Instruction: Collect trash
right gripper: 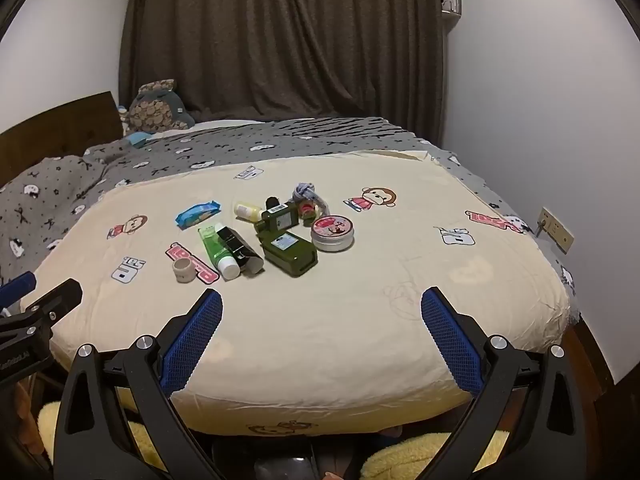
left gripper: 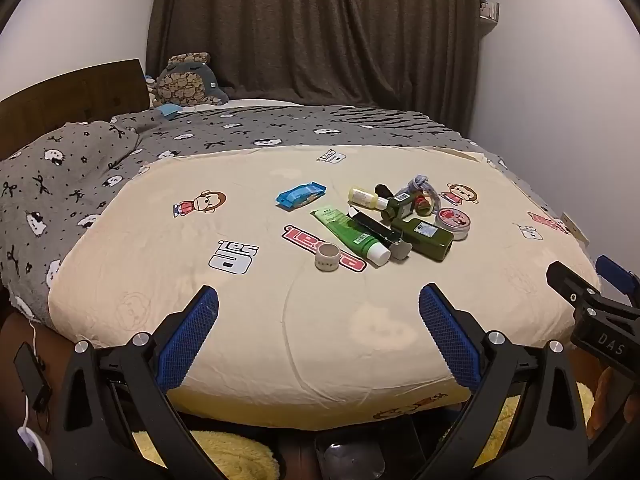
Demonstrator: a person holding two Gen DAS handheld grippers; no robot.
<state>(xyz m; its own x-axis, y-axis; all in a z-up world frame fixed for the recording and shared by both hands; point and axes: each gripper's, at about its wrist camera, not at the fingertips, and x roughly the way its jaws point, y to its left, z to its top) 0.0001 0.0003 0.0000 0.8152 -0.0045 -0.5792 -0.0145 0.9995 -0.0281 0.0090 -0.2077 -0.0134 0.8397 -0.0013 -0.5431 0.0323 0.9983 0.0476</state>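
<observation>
A heap of small items lies on the cream blanket (left gripper: 248, 320) (right gripper: 360, 320) of a bed. It holds a blue snack wrapper (left gripper: 300, 196) (right gripper: 198, 213), a green tube (left gripper: 350, 235) (right gripper: 218, 250), a black tube (left gripper: 378, 230) (right gripper: 240, 250), two dark green bottles (left gripper: 424, 236) (right gripper: 290, 250), a pink round tin (left gripper: 454, 222) (right gripper: 332, 232), a small yellow bottle (left gripper: 363, 199) (right gripper: 249, 211) and a small white jar (left gripper: 327, 257) (right gripper: 184, 270). My left gripper (left gripper: 319, 312) is open and empty, short of the heap. My right gripper (right gripper: 321, 316) is open and empty, also short of it.
A grey patterned duvet (left gripper: 80, 168) covers the bed's far and left parts. A plush toy (left gripper: 186, 82) sits by the wooden headboard (left gripper: 60, 100). Dark curtains (left gripper: 312, 28) hang behind. White walls stand on both sides, with a wall socket (right gripper: 556, 230) at the right. Yellow fluffy fabric (right gripper: 400, 456) lies below.
</observation>
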